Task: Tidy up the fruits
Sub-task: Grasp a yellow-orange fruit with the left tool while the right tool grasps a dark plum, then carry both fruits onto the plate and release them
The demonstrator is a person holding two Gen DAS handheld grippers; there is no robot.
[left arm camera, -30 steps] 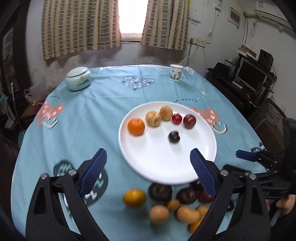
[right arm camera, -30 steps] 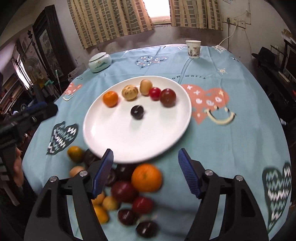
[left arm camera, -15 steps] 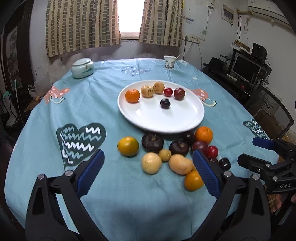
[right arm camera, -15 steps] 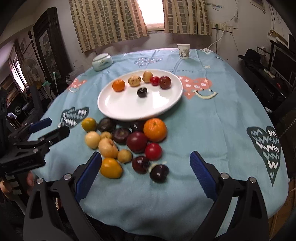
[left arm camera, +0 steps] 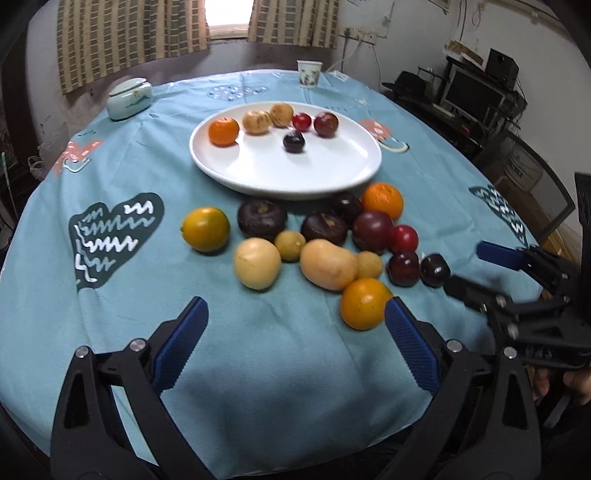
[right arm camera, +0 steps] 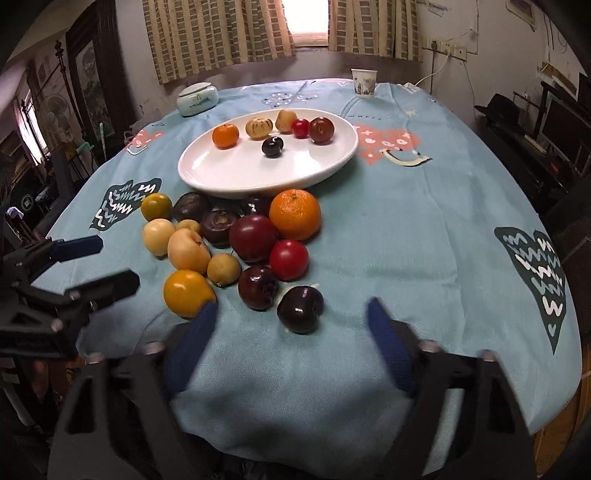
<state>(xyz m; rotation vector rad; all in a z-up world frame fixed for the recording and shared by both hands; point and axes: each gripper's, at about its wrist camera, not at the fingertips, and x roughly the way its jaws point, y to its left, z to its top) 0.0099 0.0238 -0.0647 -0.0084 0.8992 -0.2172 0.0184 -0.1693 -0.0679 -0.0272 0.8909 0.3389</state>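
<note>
paper cup (left arm camera: 309, 72) | lidded ceramic jar (left arm camera: 129, 98) | checked curtains (right arm camera: 218, 35) | monitor (left arm camera: 474, 96)

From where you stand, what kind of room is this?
Probably a lived-in home room: a round table under a patterned blue tablecloth, striped curtains at a small window, and a computer monitor on a cluttered desk.

Hardly any writing can be made out. On the blue tablecloth (right arm camera: 424, 229) a short printed line sits just beyond the white plate (right arm camera: 221, 173), at about one o'clock from it — its letters are too small and blurred to read. The paper cup (right arm camera: 364, 83) at the far edge bears a printed pattern — no legible words.
</note>
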